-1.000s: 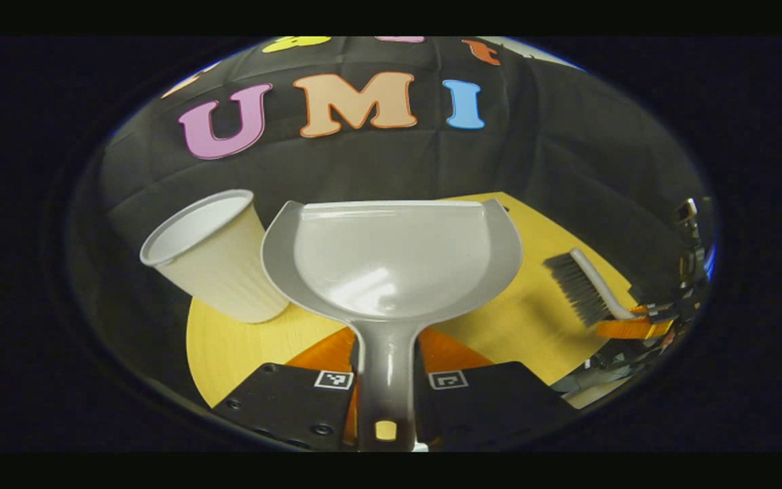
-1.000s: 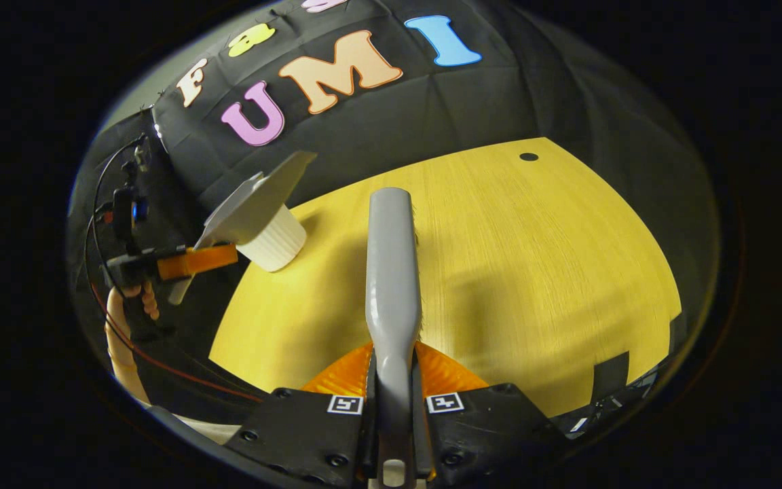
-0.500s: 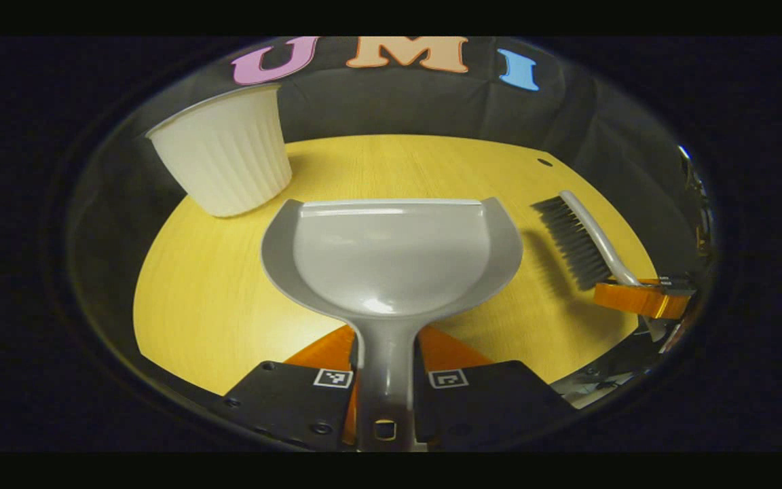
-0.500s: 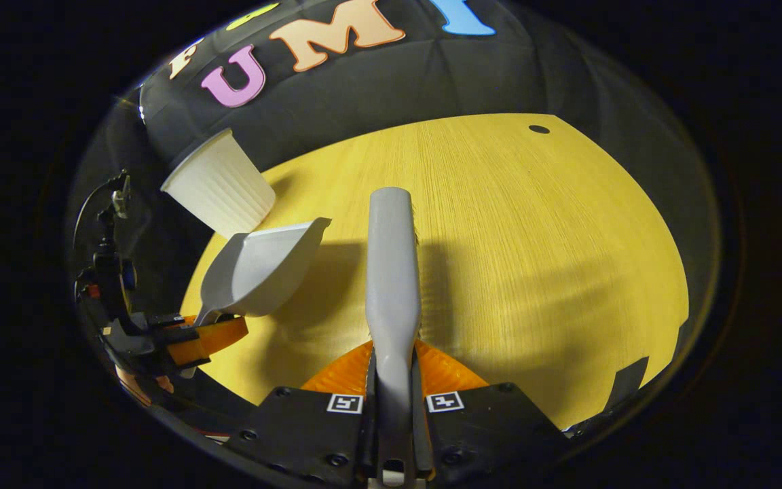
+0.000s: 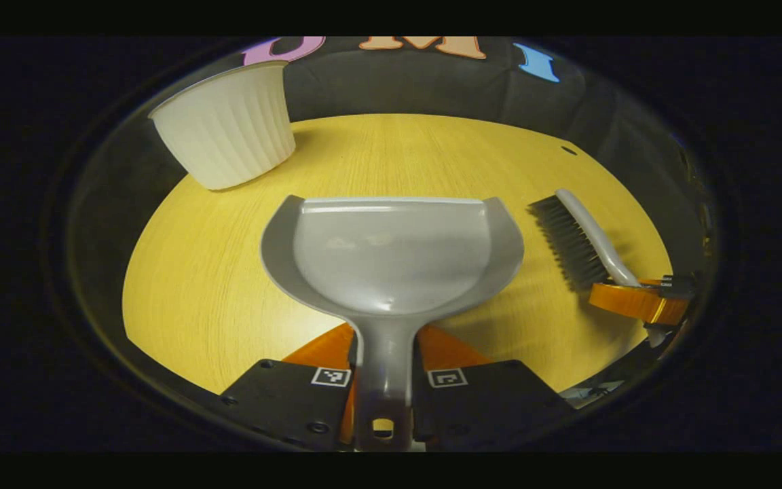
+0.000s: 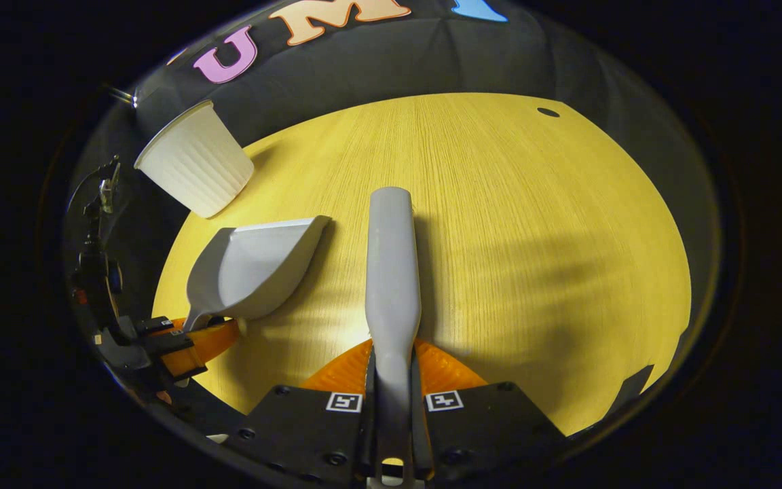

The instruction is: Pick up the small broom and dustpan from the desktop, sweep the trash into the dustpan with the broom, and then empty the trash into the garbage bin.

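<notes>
- My left gripper [image 5: 384,380] clamps the dustpan [image 5: 391,255] handle; the pan sits ahead, low over the desktop [image 5: 194,285].
- My right gripper [image 6: 394,401] clamps the broom [image 6: 392,272], pointing forward.
- Risk: swinging left could topple the ribbed bin [image 5: 225,136] ahead-left.
- I see no trash on the yellow wood; dark cloth stands behind.

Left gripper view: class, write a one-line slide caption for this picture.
Left gripper holds the empty grey dustpan over the wooden desktop, white ribbed bin beyond, broom alongside.
</notes>
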`<state>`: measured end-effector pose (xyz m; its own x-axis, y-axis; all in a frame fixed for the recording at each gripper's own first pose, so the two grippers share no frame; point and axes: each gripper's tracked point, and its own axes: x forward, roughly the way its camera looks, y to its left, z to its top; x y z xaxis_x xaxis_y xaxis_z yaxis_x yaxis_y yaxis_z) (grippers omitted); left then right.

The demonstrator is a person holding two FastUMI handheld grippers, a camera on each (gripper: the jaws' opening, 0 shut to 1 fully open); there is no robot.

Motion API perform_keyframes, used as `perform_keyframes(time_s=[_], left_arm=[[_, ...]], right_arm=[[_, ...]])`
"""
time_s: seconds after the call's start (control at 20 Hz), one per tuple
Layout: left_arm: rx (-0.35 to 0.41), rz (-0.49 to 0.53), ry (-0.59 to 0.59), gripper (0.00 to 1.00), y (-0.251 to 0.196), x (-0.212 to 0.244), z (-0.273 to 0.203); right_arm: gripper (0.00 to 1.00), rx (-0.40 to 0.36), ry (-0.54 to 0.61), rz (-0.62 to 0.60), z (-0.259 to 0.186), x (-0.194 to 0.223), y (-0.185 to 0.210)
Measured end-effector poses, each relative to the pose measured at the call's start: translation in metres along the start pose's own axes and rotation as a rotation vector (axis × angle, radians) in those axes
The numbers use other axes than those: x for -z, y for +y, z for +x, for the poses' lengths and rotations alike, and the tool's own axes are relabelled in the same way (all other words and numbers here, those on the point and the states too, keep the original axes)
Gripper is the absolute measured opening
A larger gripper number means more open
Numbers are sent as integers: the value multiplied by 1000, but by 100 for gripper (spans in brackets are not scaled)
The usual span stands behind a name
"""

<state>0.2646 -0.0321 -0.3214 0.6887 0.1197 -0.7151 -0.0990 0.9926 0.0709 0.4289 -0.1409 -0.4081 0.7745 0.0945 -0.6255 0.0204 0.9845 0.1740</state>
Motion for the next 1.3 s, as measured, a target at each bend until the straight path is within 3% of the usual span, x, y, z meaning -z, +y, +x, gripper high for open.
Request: perform_keyframes(time_s=[0.15, 0.2, 0.5, 0.65, 0.7, 0.75, 0.85, 0.9, 1.1, 1.3], left_arm=[[-3, -12, -5, 25, 0, 3, 3], [-4, -1, -19, 30, 1, -1, 3], [-11, -8, -10, 32, 2, 3, 4], [-23, 7, -11, 42, 4, 6, 1], [-20, 12, -12, 64, 4, 6, -1], [-22, 17, -18, 72, 5, 5, -1], [-38, 27, -32, 84, 7, 5, -5], [-45, 33, -43, 94, 8, 3, -8], [-56, 32, -125, 90, 11, -13, -34], [-73, -8, -303, 90, 19, -50, -96]], right_arm=[[19, -2, 2, 12, 0, 2, -4], [19, -6, 11, 13, 3, 6, -3], [21, -50, 42, 5, 0, 13, 2], [65, -71, 47, 1, -2, 14, 8], [66, -79, 44, 4, -2, 12, 11], [68, -88, 39, 7, -3, 10, 12], [80, -103, 19, 17, -7, 5, 14], [93, -104, 9, 23, -11, 2, 14], [93, -123, -66, 53, -41, -12, 17], [93, -157, -255, 70, -123, -37, 23]])
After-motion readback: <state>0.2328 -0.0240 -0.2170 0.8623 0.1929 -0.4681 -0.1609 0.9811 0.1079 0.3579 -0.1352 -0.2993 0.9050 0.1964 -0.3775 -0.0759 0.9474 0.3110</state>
